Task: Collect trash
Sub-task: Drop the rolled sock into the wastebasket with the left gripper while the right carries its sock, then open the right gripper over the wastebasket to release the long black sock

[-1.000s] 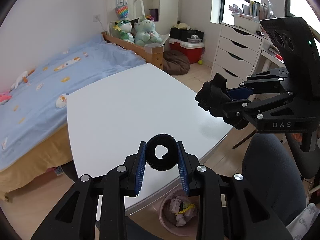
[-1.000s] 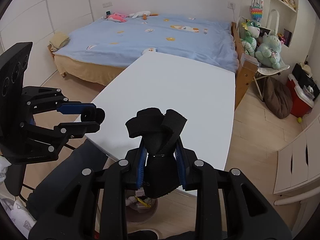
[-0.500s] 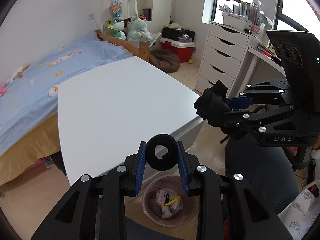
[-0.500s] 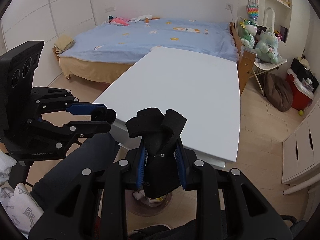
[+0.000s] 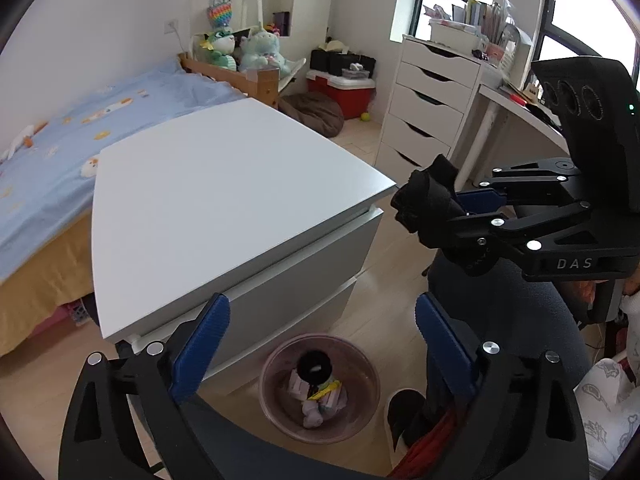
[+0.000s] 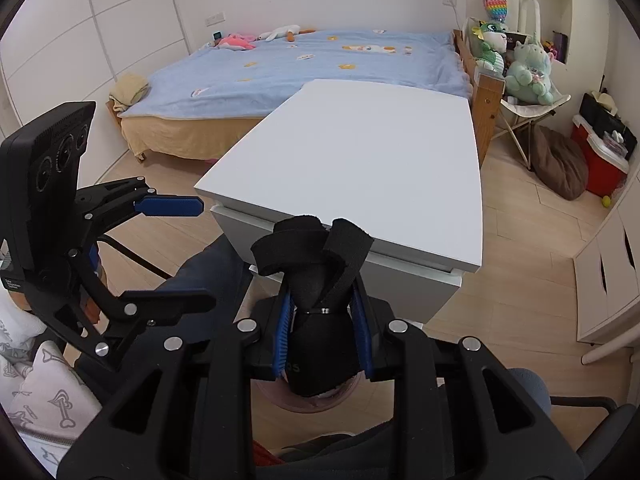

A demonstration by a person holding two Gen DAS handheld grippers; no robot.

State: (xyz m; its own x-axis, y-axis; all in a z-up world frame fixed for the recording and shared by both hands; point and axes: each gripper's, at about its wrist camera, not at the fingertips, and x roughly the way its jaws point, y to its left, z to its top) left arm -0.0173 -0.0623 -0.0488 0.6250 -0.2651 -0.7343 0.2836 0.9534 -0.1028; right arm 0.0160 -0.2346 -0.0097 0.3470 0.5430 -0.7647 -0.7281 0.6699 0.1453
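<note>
Tongs of the left hand (image 5: 320, 344) have just been opening and are standing wide apart above the pink bin (image 5: 362, 416); the black ring (image 5: 315, 366) is dropping inside it.

From the right wrist, the right tongs (image 6: 323, 322) are clamping the black strap bundle (image 6: 316, 280), seemingly soft and light, best pinched mid-body, just above the bin.

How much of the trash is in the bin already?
Done: the black ring lies in the pink bin; the left gripper has just opened, jaws empty. In hand: the right gripper grips a black strap bundle. Left: dropping that in too.
</note>
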